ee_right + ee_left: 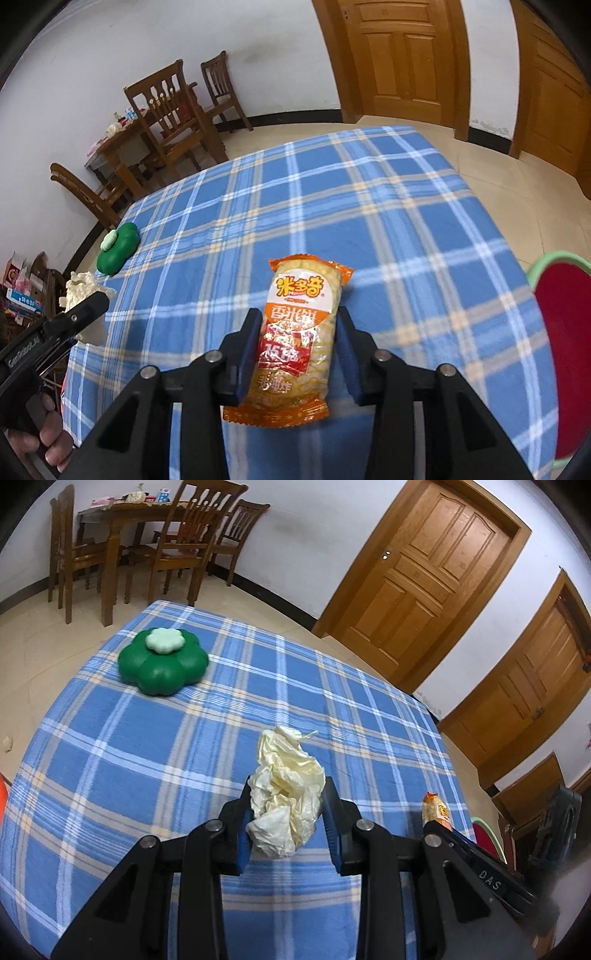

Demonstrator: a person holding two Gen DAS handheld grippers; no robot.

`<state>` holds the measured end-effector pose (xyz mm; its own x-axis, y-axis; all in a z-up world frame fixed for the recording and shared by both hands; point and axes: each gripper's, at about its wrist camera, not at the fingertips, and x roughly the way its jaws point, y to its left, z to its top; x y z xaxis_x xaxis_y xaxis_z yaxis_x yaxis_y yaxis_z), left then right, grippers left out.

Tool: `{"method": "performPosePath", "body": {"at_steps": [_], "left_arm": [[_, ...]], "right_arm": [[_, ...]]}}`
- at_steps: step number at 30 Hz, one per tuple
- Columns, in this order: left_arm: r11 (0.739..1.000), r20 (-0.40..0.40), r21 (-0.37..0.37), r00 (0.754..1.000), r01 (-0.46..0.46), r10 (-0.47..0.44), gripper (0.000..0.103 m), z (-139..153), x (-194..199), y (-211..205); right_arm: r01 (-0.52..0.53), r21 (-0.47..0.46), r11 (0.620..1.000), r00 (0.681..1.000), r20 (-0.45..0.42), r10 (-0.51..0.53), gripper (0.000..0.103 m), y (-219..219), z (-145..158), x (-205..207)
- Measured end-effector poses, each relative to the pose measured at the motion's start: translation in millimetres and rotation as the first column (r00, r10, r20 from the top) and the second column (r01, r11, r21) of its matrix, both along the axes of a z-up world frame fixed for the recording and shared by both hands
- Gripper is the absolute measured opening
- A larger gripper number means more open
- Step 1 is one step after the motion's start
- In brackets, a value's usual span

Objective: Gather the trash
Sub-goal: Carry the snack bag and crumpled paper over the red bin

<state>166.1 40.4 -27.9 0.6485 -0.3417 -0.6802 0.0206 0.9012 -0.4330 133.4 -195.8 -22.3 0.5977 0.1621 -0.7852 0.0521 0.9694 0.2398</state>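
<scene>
The left tongs clench a crumpled paper wad. The right tongs grip an orange snack packet. A green flower-shaped box sits near the worktop's far left corner.

Plain room, white walls, beige tile floor

Two wooden panel doors on one side, a wooden dining table with matching chairs against the far wall.

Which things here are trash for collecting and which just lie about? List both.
Trash:
- crumpled tissue, held in the left gripper
- snack packet, held in the right gripper

Lying about:
- green flower-shaped box on the checked tablecloth
- wooden chairs
- red stool
</scene>
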Motion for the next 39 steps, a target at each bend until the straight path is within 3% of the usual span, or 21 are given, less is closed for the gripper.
{"method": "performPosePath", "body": {"at_steps": [18,39], "left_arm": [[0.993,0.021,0.016,0.993,0.114,-0.114,0.033,14,-18,-48],[0.98,0.02,0.059,0.981,0.191,-0.192,0.033,22,-33,-91]], "right_arm": [[0.133,0.019,0.991,0.99,0.049,-0.134,0.043,-58,19,-61],[0.347,0.072,0.935,0.928,0.117,-0.354,0.043,-146,37,-117]]}}
